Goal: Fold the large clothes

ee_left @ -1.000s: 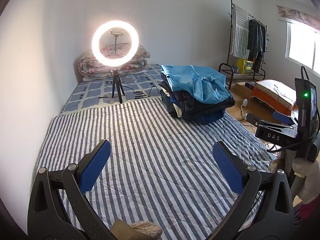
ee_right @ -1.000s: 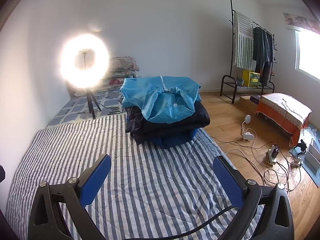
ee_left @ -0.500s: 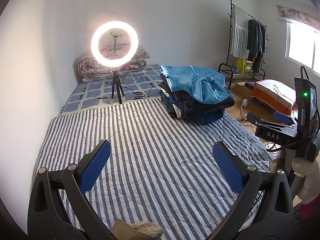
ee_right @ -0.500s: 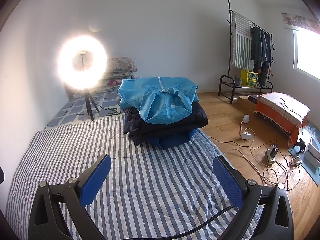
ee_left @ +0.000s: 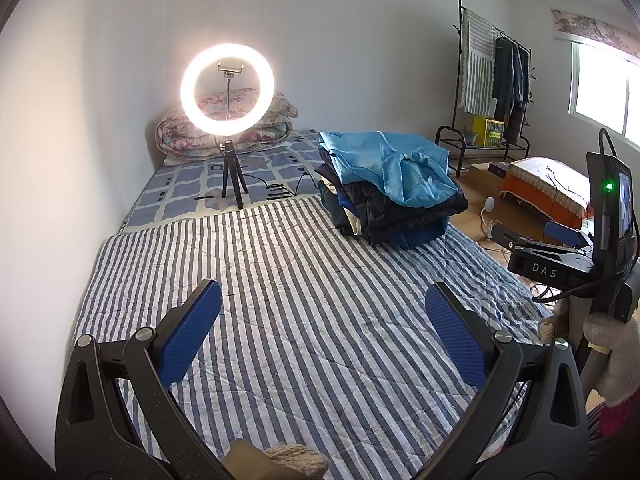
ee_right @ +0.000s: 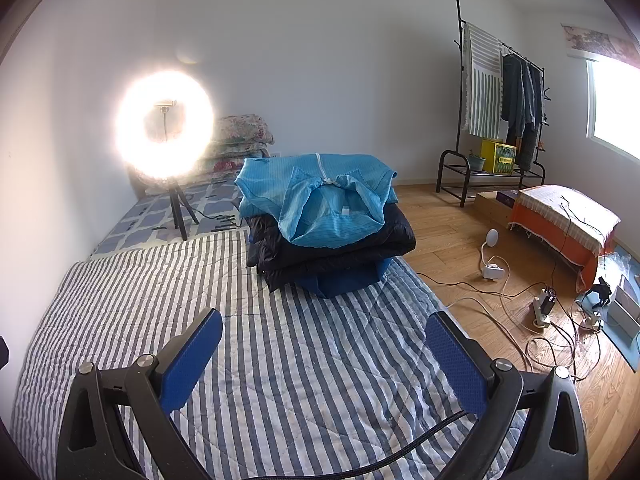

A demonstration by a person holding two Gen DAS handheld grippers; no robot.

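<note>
Resting at the bed's [ee_right: 120,312] far right edge, the clothes stack [ee_right: 326,224] leaves striped bedding free beneath both spread, empty grippers [ee_left: 322,334] [ee_right: 324,360].

Matt striped cloth quilt [ee_right: 280,360]; sheeny blue fabric jacket [ee_right: 320,200]; glossy wood floor [ee_right: 452,240]; textured blue pads [ee_left: 456,344].

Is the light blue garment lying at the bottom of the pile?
No, the light blue garment lies on top of the pile, above the dark jackets.
</note>
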